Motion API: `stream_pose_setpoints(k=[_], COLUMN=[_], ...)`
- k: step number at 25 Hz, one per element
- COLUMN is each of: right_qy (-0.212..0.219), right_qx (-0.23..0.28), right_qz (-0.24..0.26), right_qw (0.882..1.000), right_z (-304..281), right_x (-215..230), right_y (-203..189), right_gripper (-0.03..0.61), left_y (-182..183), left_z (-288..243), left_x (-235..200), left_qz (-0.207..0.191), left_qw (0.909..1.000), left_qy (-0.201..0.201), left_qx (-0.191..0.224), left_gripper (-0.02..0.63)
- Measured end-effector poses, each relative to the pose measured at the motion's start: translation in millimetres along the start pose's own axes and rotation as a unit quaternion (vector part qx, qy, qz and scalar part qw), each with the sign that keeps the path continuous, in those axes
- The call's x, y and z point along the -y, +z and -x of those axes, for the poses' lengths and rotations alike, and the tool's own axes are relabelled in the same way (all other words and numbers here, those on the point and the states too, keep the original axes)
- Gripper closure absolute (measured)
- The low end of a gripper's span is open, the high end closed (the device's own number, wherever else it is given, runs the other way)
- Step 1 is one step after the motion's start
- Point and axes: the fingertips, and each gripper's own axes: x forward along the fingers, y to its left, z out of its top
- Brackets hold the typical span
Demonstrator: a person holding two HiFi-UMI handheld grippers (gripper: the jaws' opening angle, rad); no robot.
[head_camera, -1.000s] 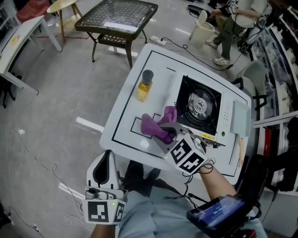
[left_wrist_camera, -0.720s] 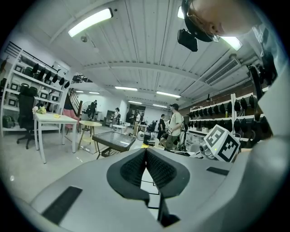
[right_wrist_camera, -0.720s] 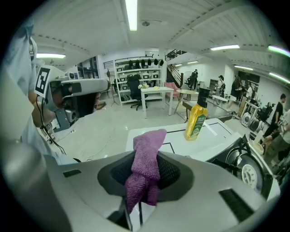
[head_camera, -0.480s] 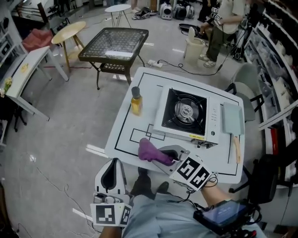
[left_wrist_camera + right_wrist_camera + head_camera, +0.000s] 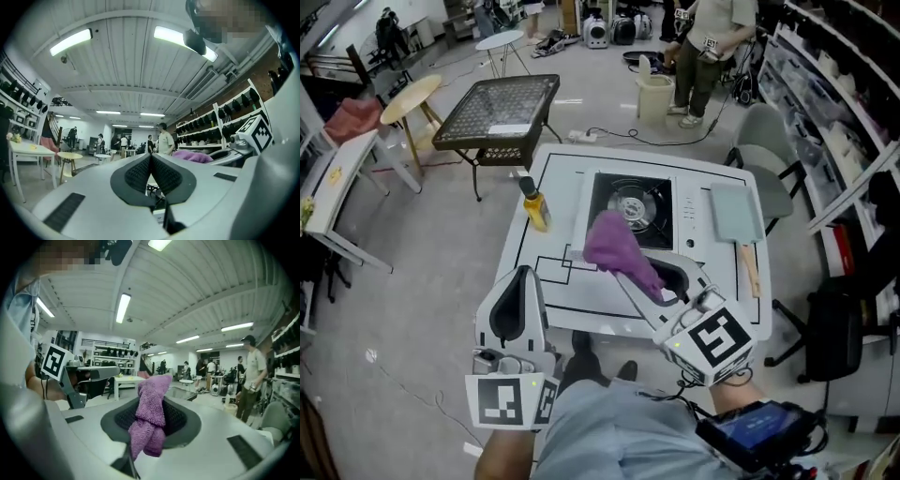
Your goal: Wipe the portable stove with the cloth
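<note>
Stove (image 5: 633,211) sits on table (image 5: 558,169), mid-back. Bottle (image 5: 534,208) on table, L of stove, near L edge. Flat tool w/ handle (image 5: 736,214) on table, R of stove. Cloth (image 5: 619,248) betw. jaws of right gripper (image 5: 649,279); in head view it overlaps stove's front-L corner. Left gripper (image 5: 521,277) at table's front-L edge, L of right gripper. Mesh-top table (image 5: 497,112) behind-L, stool (image 5: 411,94) L of that. Bin (image 5: 654,94) and person (image 5: 703,47) behind table; chair (image 5: 764,150) at back-R.
</note>
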Motion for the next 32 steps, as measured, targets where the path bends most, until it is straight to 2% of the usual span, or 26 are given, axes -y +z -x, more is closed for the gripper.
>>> stream_pose_setpoints(k=[5, 11, 19, 32], right_qy=[-0.091, -0.142, -0.181, -0.191], right_qx=[0.038, 0.053, 0.037, 0.021], right_qz=[-0.002, -0.034, -0.045, -0.050], right_qw=[0.995, 0.988, 0.982, 0.980], right_z=[39, 71, 92, 103], right_x=[26, 43, 59, 66], right_y=[-2, -27, -46, -61], right_gripper=[0.451, 0.451, 0.453, 0.453], left_y=[4, -12, -31, -42], left_z=[-17, -33, -41, -48], left_x=[42, 77, 107, 123], left_qz=[-0.024, -0.023, -0.015, -0.007], left_qw=[0.9992, 0.9974, 0.9946, 0.9921], left_qy=[-0.032, -0.068, -0.100, -0.120], left_qx=[0.008, -0.006, -0.025, -0.037], left_gripper=[0.595, 0.595, 0.595, 0.595])
